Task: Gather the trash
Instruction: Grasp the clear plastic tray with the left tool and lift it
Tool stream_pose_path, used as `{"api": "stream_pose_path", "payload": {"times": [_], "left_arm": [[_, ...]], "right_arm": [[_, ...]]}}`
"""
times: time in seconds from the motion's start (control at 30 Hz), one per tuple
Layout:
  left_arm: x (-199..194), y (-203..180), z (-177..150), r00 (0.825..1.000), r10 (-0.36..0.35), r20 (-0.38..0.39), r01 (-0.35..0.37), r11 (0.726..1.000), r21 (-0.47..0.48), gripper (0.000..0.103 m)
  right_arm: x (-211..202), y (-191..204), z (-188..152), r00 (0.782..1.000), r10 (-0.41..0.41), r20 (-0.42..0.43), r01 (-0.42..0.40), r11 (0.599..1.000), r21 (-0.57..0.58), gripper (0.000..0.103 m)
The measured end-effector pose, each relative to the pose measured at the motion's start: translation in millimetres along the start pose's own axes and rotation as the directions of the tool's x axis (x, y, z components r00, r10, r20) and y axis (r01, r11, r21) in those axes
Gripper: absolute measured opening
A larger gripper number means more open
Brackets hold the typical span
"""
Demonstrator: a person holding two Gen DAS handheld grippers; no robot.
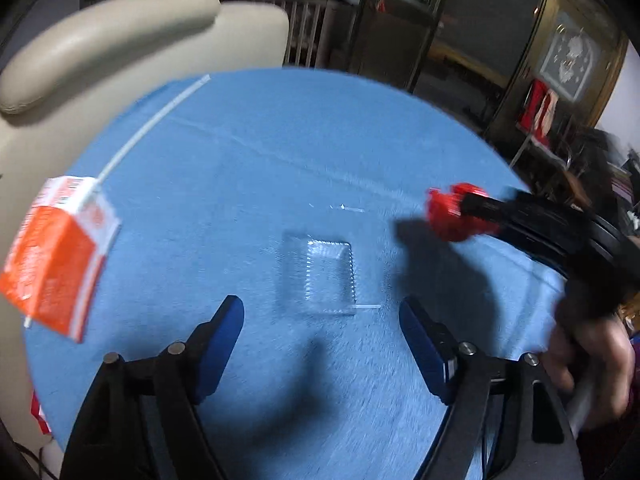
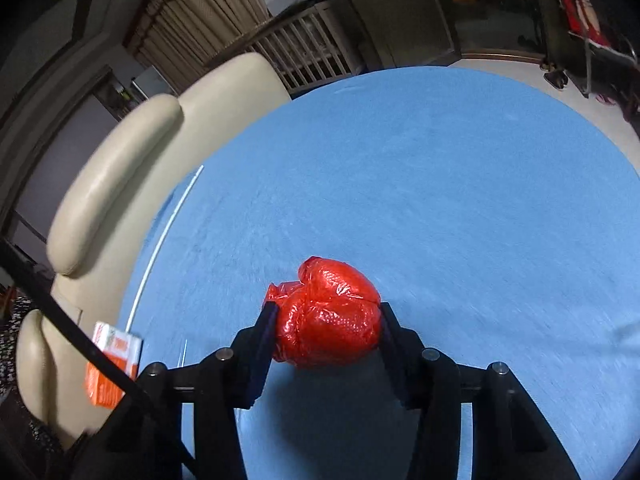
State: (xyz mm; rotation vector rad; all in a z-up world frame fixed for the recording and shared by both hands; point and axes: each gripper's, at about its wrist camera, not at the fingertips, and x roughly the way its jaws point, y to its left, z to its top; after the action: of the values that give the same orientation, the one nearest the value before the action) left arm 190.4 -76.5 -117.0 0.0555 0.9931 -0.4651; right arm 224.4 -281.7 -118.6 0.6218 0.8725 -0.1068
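My right gripper (image 2: 328,316) is shut on a crumpled red plastic bag (image 2: 328,320) and holds it above the round blue table (image 2: 440,180). It also shows in the left wrist view (image 1: 454,212), at the right over the table. My left gripper (image 1: 322,320) is open and empty, just short of a clear plastic wrapper (image 1: 320,272) lying flat on the table (image 1: 280,152). An orange and white carton (image 1: 56,256) lies at the table's left edge, with a long white straw (image 1: 148,128) reaching from it towards the far edge. The carton also shows in the right wrist view (image 2: 110,364).
A beige leather chair (image 1: 100,40) stands against the table's far left side, also in the right wrist view (image 2: 120,184). A wooden crib (image 2: 308,52) and dark cabinets (image 1: 400,20) stand behind the table.
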Motion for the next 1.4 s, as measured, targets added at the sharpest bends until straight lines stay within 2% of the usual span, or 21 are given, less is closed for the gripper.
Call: {"api": "stream_pose_path", "payload": {"times": [0.23, 0.33, 0.37, 0.4, 0.43, 0.57, 0.73, 0.93, 1.07, 1.17, 1.4], "left_arm": [[41, -17, 11, 0.998, 0.041, -0.048, -0.039, 0.998, 0.039, 0.080], [51, -16, 10, 0.998, 0.034, -0.052, -0.032, 0.999, 0.034, 0.080], [53, -15, 10, 0.998, 0.031, -0.051, -0.029, 0.999, 0.030, 0.075], [56, -14, 10, 0.998, 0.016, -0.054, -0.015, 1.000, 0.021, 0.056], [58, -13, 11, 0.998, 0.005, -0.067, -0.004, 1.000, 0.017, 0.057], [52, -11, 11, 0.999, 0.001, -0.036, -0.001, 1.000, 0.016, 0.057], [18, -16, 6, 0.999, 0.017, 0.028, -0.018, 1.000, 0.021, 0.056], [-40, -45, 4, 0.987, 0.090, 0.134, -0.100, 0.993, 0.069, 0.057], [-76, -65, 2, 0.971, 0.115, 0.208, -0.141, 0.983, 0.115, 0.057], [-104, -83, -6, 0.954, 0.121, 0.276, -0.169, 0.973, 0.158, 0.057], [-155, -112, -22, 0.914, 0.103, 0.392, -0.202, 0.954, 0.220, 0.057]], "right_arm": [[-52, -32, -42, 0.999, -0.006, 0.042, 0.006, 1.000, -0.001, 0.052], [-70, -41, -61, 0.997, -0.007, 0.074, 0.007, 1.000, 0.003, 0.051], [-74, -43, -66, 0.997, -0.013, 0.079, 0.013, 1.000, 0.001, 0.051], [-78, -46, -71, 0.996, -0.020, 0.082, 0.020, 1.000, -0.001, 0.051], [-80, -47, -74, 0.996, -0.025, 0.083, 0.025, 1.000, -0.001, 0.051], [-90, -60, -86, 0.996, -0.023, 0.081, 0.021, 0.999, 0.025, 0.051], [-103, -65, -89, 0.994, -0.015, 0.112, 0.011, 0.999, 0.038, 0.051], [-135, -62, -96, 0.984, -0.015, 0.177, 0.012, 1.000, 0.016, 0.051], [-164, -58, -99, 0.971, -0.016, 0.237, 0.019, 1.000, -0.009, 0.051], [-188, -57, -103, 0.960, -0.010, 0.281, 0.015, 1.000, -0.015, 0.051], [-239, -52, -114, 0.930, 0.012, 0.369, -0.001, 1.000, -0.028, 0.051]]}}
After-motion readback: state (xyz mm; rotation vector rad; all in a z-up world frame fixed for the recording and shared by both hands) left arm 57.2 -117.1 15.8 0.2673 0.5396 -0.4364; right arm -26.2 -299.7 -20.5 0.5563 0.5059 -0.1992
